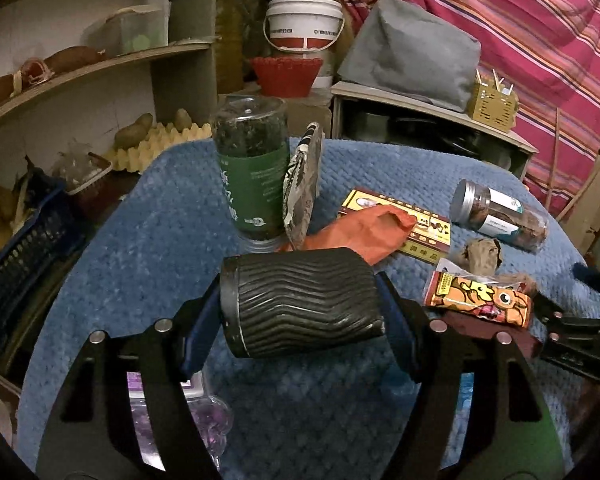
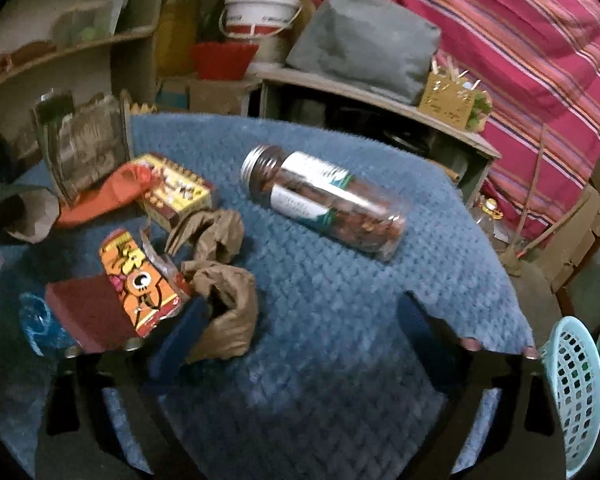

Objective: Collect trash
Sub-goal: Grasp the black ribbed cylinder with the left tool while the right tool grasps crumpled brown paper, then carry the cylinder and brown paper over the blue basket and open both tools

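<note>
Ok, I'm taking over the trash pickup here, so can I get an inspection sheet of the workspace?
Surface: blue cloth, textured, crowded on one side.
Job's things: black cup, brown paper, orange wrapper, red bag.
Clutter: jar lying on its side; green bottle upright; yellow box partly under the red bag.
Tools: left tool shut on the cup; right tool open, brown paper beside one finger.
Cables: nothing seen.
Surroundings: shelf, white bucket, striped cloth, light blue basket at the right edge.
</note>
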`<state>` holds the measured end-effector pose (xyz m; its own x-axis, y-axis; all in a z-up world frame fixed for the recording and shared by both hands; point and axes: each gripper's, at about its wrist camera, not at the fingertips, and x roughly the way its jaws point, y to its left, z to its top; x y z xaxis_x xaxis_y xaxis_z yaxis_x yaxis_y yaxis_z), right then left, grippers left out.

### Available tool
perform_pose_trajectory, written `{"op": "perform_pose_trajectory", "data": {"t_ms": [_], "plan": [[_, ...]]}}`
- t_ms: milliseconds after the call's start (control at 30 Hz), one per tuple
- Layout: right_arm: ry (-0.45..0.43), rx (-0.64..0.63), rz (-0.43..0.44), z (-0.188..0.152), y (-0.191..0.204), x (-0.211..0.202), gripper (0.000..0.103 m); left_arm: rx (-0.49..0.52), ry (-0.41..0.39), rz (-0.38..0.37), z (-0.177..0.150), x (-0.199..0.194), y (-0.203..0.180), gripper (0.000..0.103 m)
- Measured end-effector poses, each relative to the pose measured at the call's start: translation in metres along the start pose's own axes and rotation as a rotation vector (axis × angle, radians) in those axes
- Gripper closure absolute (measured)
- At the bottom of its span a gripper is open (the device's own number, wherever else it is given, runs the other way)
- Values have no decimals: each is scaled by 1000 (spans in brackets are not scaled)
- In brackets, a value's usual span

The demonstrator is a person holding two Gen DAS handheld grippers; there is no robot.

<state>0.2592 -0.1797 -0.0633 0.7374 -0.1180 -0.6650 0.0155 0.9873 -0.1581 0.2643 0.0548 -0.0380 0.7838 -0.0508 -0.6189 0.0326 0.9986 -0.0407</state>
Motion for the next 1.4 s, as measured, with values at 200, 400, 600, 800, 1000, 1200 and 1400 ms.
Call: {"op": "perform_pose_trajectory", "data": {"t_ms": [200,400,600,800,1000,1200,1400], "plan": [[22,-16,76,0,9,5,59,10,-9,-9,0,-2,-5,32],[24,-33,136,1,16,-1,80,25,-8,-6,-1,-2,-9,32],[-2,18,150,-1,1,-8,87,42,-16,7,-1,-8,-13,32],[-47,62,126,-1,-31,-25,88,70,-53,0,4,-22,-31,32],[-88,100,102,-3,-72,-47,88,106,-70,-31,13,-40,-69,32],[-113,163,70,-13,-116,-66,88,175,-102,-58,19,-64,-120,32],[-120,216,-2,-32,-165,-87,88,189,-87,-120,17,-73,-174,32]]}}
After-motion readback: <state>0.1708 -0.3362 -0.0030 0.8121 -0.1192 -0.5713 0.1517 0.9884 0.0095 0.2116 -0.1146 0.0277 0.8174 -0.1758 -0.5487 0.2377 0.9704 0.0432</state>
